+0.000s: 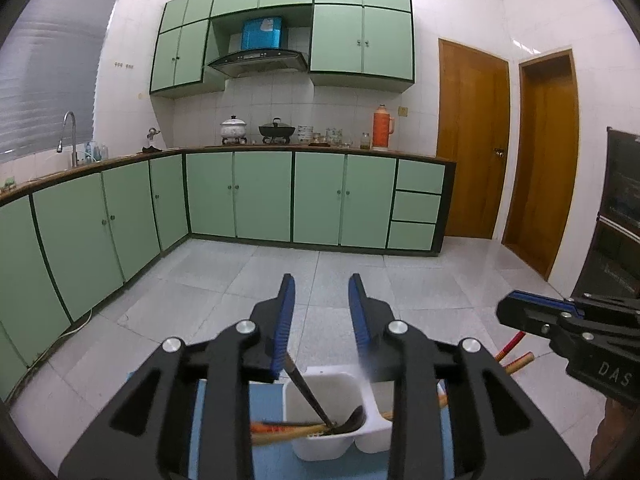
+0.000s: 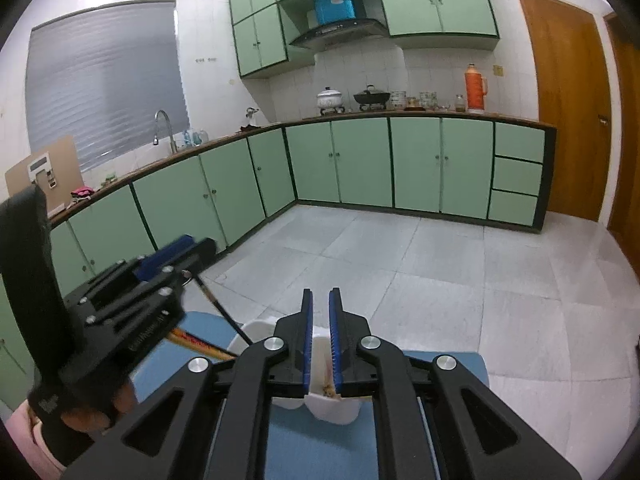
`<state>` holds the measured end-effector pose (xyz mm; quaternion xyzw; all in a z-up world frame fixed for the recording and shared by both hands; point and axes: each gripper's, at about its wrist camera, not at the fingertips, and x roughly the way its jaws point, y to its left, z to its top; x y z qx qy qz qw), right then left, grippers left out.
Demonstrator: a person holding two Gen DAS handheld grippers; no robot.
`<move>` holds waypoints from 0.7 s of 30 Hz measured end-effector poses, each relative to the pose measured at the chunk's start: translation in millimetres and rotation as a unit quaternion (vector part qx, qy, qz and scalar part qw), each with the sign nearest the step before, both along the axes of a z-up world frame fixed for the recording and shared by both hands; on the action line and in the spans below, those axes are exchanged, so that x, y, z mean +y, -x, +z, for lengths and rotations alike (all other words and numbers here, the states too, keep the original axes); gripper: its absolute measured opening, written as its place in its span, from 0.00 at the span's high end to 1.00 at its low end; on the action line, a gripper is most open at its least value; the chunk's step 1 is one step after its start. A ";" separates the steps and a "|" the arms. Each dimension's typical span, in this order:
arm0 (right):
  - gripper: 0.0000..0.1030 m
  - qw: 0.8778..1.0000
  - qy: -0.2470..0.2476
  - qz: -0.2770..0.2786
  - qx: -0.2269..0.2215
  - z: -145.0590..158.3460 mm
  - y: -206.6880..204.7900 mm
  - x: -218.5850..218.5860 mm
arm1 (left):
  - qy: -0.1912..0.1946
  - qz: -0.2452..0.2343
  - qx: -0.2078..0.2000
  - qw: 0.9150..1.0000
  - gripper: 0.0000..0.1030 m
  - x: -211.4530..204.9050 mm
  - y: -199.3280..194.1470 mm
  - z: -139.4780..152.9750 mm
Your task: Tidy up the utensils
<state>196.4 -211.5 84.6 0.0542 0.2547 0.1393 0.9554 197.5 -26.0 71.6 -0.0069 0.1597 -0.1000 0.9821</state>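
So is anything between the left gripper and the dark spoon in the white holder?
Nothing visible. The left gripper is open above the white holder; the dark spoon leans in the compartment, handle rising beside the left finger. Contact unclear.

Green cabinets [image 1: 260, 196] line white-tiled walls [image 1: 272, 108]; grey tile floor [image 2: 400, 264], blinded window [image 2: 104, 80], wooden doors [image 1: 472, 140]

Both tools share one build. The left gripper [image 1: 322, 320] has matte black linkage arms with triangular cut-outs, silver round pivot bolts [image 1: 245, 326], and ribbed blue finger pads [image 1: 286, 316]. The right gripper [image 2: 320, 340] matches; its body, at the left-wrist frame's right edge, bears white "DAS" lettering [image 1: 614, 378].
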 end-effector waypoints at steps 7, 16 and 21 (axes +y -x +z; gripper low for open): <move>0.62 0.999 -0.015 -0.022 -0.031 23.6 34.4 -17.9 | 0.013 0.010 -0.031 0.999 0.43 14.6 35.4 26.3; 0.42 0.997 -0.013 -0.053 -0.048 27.9 98.9 -26.1 | 0.013 0.007 -0.049 0.999 0.16 12.7 100.6 40.3; 0.31 0.997 -0.020 -0.064 -0.042 20.6 132.1 -31.7 | -0.003 0.006 -0.037 0.999 0.12 14.3 135.2 37.3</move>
